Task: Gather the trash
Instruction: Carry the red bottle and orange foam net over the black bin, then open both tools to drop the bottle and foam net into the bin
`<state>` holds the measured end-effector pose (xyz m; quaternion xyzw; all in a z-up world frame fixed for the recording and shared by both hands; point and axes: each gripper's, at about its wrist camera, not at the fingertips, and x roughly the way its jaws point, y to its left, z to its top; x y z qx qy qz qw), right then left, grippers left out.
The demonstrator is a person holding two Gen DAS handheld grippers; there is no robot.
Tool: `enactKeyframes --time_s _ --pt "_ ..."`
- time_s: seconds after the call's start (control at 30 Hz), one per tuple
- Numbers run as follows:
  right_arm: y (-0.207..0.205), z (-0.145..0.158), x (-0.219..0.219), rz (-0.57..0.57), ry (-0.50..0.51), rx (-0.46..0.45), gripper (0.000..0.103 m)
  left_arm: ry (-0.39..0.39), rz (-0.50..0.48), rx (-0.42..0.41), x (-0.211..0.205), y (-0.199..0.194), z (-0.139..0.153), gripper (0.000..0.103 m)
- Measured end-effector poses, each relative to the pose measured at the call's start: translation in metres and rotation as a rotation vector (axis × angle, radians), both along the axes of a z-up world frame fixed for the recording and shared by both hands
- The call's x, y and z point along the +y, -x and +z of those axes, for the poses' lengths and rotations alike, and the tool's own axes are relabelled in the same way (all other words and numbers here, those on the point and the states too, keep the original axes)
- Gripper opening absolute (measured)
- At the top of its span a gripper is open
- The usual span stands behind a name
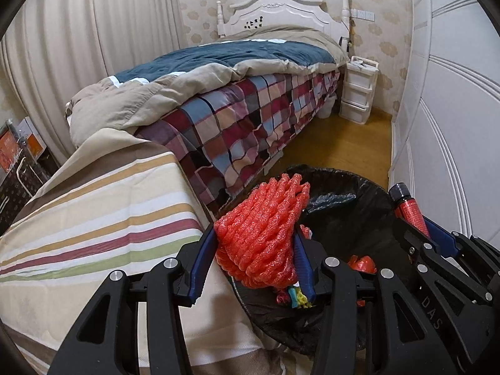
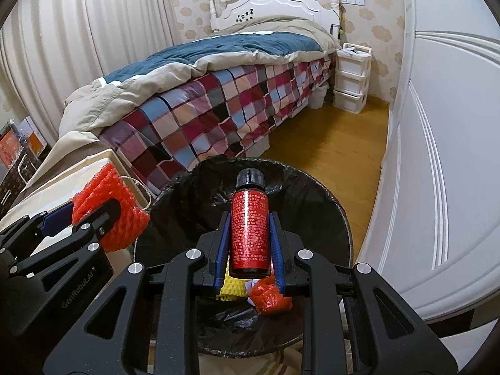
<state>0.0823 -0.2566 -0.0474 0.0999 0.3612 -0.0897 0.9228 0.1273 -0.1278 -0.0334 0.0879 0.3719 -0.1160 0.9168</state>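
Note:
My left gripper (image 1: 254, 237) is shut on a red foam net sleeve (image 1: 262, 231) and holds it at the left rim of the bin (image 1: 353, 187). It also shows in the right wrist view (image 2: 106, 209). My right gripper (image 2: 248, 218) is shut on a small red bottle with a black cap (image 2: 249, 228) and holds it above the black-lined bin (image 2: 312, 187). The bottle also shows in the left wrist view (image 1: 407, 209). Inside the bin lie a yellow foam net (image 2: 229, 290) and a red crumpled piece (image 2: 270, 295).
A table with a striped cloth (image 1: 93, 206) stands left of the bin. A bed with a checked cover (image 2: 203, 109) lies behind. White wardrobe doors (image 2: 437, 156) stand on the right, a white drawer unit (image 2: 351, 76) at the far wall, and wood floor (image 2: 337, 143) lies between.

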Motion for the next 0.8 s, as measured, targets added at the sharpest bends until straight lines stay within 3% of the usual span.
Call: enactKeyframes --time_s 0.33,0.53,0.8 --pt "-0.008 -0.006 -0.007 -0.013 -0.008 0.013 0.023 -0.005 -0.015 0.029 -0.006 -0.009 -0.005 0.053" --pt "-0.008 -0.008 -0.009 -0.021 -0.006 0.012 0.025 -0.002 -0.007 0.027 -0.006 -0.009 -0.005 0.066" --pt "-0.006 -0.005 -0.012 -0.04 0.006 0.003 0.043 0.003 0.008 0.018 -0.002 -0.009 -0.002 0.075"
